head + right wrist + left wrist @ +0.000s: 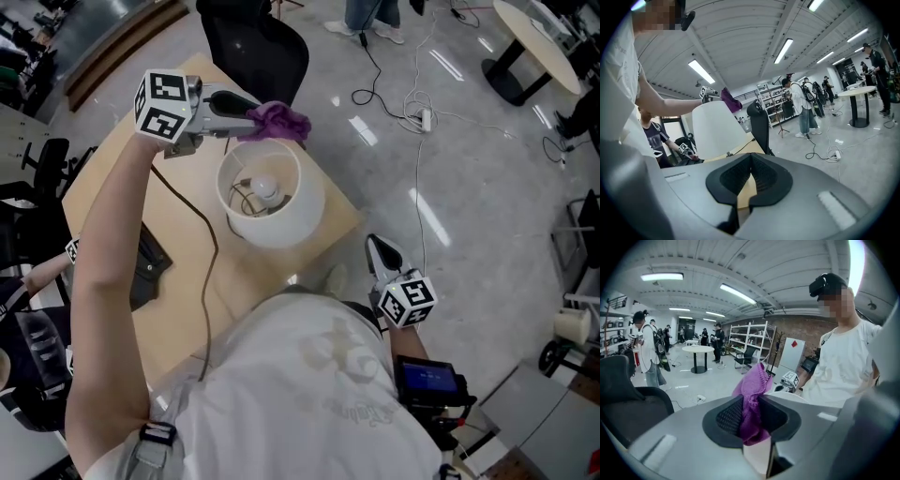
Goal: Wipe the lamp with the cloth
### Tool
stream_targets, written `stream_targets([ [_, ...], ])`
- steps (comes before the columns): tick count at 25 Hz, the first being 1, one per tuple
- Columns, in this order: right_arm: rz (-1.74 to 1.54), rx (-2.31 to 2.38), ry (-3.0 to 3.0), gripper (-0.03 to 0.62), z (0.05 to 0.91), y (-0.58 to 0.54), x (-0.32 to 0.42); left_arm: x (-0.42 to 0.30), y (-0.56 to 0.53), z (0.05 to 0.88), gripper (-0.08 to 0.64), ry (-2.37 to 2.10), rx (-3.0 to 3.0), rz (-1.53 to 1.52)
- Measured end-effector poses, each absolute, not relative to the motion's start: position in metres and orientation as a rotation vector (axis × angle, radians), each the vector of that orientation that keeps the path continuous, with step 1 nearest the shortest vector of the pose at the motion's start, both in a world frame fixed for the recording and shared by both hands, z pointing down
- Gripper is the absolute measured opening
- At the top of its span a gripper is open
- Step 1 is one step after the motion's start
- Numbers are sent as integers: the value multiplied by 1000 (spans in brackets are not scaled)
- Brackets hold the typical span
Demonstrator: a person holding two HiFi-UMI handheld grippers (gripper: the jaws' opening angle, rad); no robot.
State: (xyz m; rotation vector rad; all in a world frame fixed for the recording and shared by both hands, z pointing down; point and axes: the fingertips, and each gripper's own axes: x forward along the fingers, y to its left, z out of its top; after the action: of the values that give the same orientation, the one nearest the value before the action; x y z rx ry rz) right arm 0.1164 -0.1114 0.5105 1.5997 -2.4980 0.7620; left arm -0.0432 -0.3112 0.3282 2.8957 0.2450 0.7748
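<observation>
Lamp (281, 225) is standing on the pale wooden worktop (112, 183), its smooth white tapered shade opening upward with a round bulb showing inside. The left gripper (253, 115) is hovering just over the shade's far rim, its fingers (729, 416) pinching a crumpled purple knitted cloth (280, 121). The right gripper (382, 251) is hanging off the worktop's near corner, its fingers (736, 176) closing on nothing.

A light wooden table (339, 214) stands on a glossy grey floor (469, 206). A flat black device (148, 267) lies near the table's left edge. A black office chair (253, 42) stands at its far side. Beyond it, a white power strip (425, 119) lies on the floor among loose cables, with a round white table (534, 42) further off. The left gripper view shows white shelving racks (752, 341) by a brick wall (806, 331), a round pedestal table (697, 351), a standing person with a backpack (645, 348), and ceiling strip lights (662, 276).
</observation>
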Motion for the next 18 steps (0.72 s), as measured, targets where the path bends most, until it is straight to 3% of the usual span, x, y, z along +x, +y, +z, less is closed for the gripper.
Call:
stream_targets([
  [9,810,1622,-2487,12,515,-116,132,-4,-322,396,94,418,2635,1214],
  [18,880,1687,-2449,12,535,-105,145,6,-327,469,95,443,2441,1399],
])
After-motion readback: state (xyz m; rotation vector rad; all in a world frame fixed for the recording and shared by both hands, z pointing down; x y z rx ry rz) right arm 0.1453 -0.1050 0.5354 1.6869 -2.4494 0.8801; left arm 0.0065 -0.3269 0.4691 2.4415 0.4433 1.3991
